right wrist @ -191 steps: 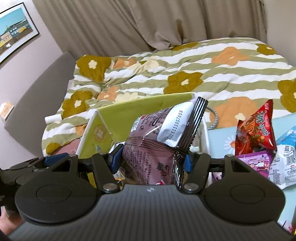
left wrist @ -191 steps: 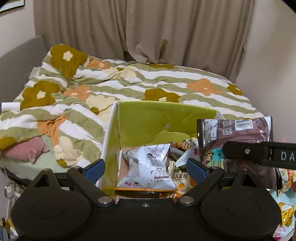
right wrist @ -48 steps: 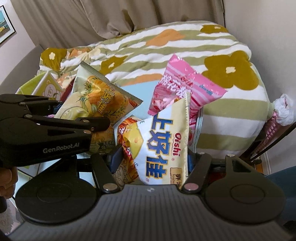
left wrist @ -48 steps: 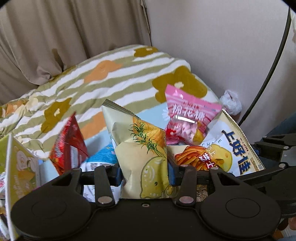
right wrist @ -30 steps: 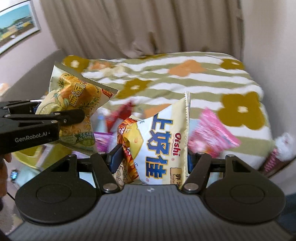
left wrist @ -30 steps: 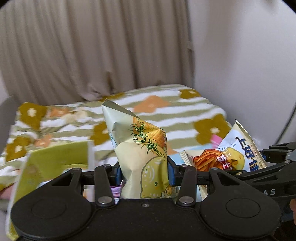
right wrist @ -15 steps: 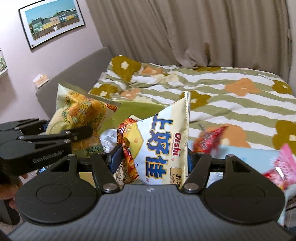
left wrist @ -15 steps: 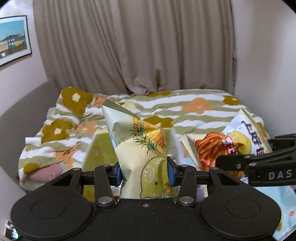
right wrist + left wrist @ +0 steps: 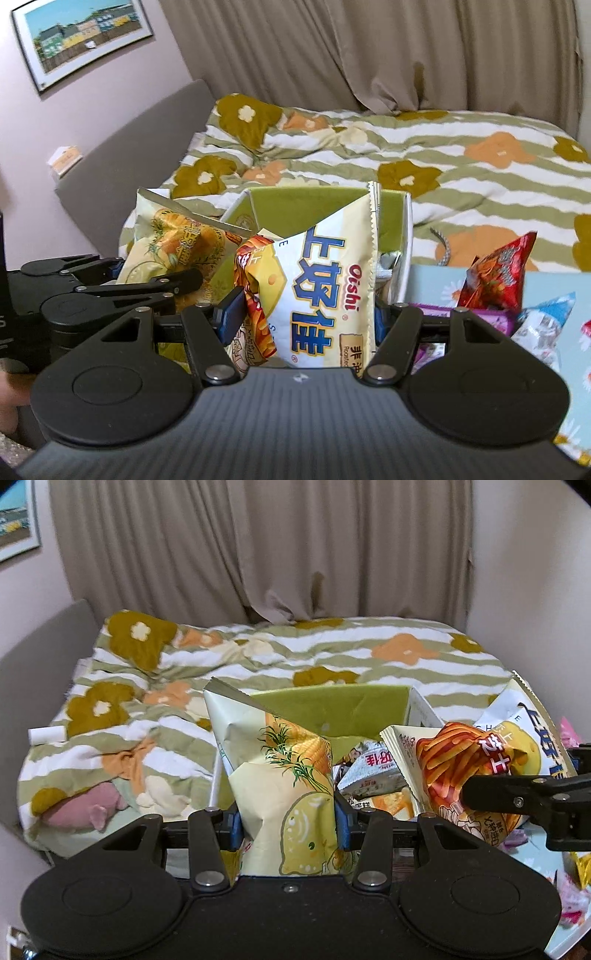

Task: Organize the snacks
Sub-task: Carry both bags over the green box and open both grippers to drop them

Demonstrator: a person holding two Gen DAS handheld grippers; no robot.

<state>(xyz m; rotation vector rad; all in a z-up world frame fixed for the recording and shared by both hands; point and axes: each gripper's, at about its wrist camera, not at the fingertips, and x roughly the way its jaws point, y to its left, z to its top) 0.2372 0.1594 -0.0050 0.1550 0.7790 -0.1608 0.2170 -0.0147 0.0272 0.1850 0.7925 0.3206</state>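
Both hands have swung back from the snack pile: left gripper (image 9: 288, 821) pinching the corn-print bag (image 9: 284, 775), right gripper (image 9: 308, 323) the Oishi bag (image 9: 325, 288), both near the green box (image 9: 332, 709), ready to drop.

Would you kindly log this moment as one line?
left gripper: shut on corn snack bag | right gripper: shut on Oishi bag | green box: ahead

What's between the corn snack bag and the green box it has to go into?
Nothing visible blocks it. The left gripper holds the corn snack bag right in front of the green box, whose top is open. Other packets already lie inside, but there looks to be room.
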